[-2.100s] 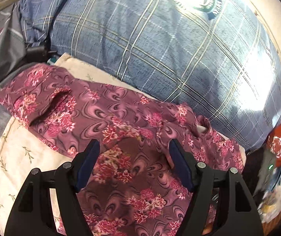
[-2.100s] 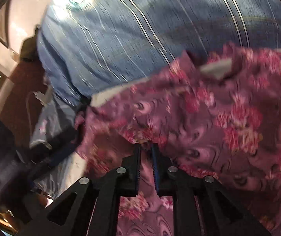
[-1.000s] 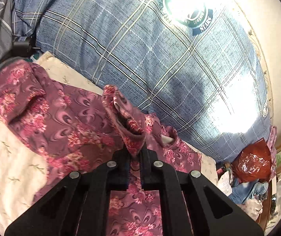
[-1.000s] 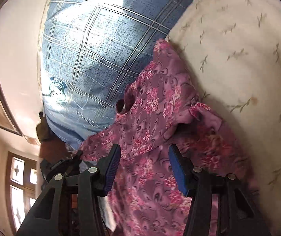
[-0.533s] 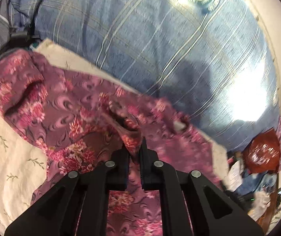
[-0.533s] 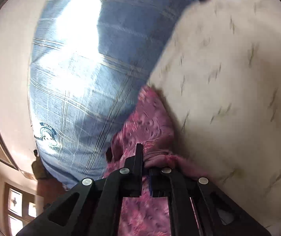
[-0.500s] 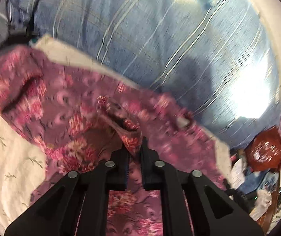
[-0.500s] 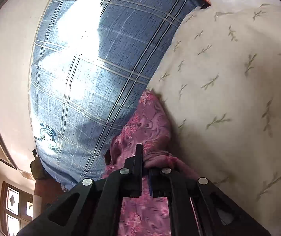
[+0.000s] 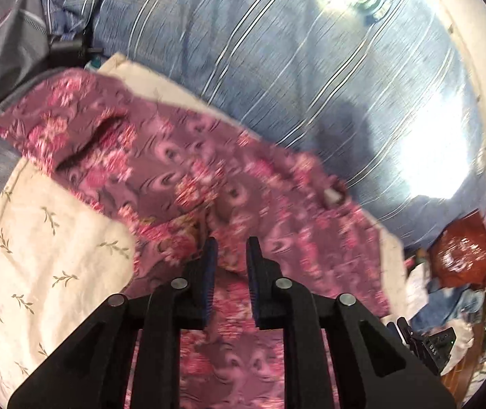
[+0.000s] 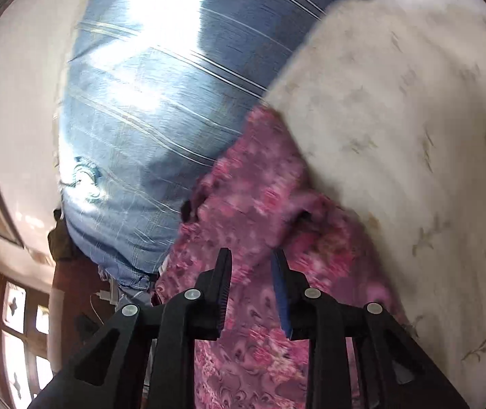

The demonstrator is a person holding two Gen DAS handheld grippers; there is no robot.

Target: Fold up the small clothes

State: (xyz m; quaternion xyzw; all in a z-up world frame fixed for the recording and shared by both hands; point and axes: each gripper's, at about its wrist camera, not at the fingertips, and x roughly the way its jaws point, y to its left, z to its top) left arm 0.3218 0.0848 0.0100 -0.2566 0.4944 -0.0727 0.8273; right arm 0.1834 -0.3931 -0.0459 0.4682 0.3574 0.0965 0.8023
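Observation:
A small purple garment with pink flowers [image 9: 161,167] lies spread on a cream sheet with a leaf print [image 9: 38,238]. One sleeve reaches to the left in the left wrist view. My left gripper [image 9: 231,250] is open a little, its jaws just above the cloth near the middle fold, holding nothing. In the right wrist view the same garment [image 10: 253,204] lies along the sheet's edge [image 10: 413,136]. My right gripper [image 10: 251,262] is open a little over the folded sleeve, holding nothing. Both views are motion-blurred.
A big blue plaid pillow [image 9: 277,68] stands behind the garment and also shows in the right wrist view [image 10: 147,119]. Grey fabric [image 9: 1,34] lies at far left. A red bag [image 9: 460,255] and clutter sit at right. A window [image 10: 21,341] is low left.
Both grippers were shut on folds of the garment half a second ago; both have opened and let the cloth drop flat. The left gripper's raised fold now lies down.

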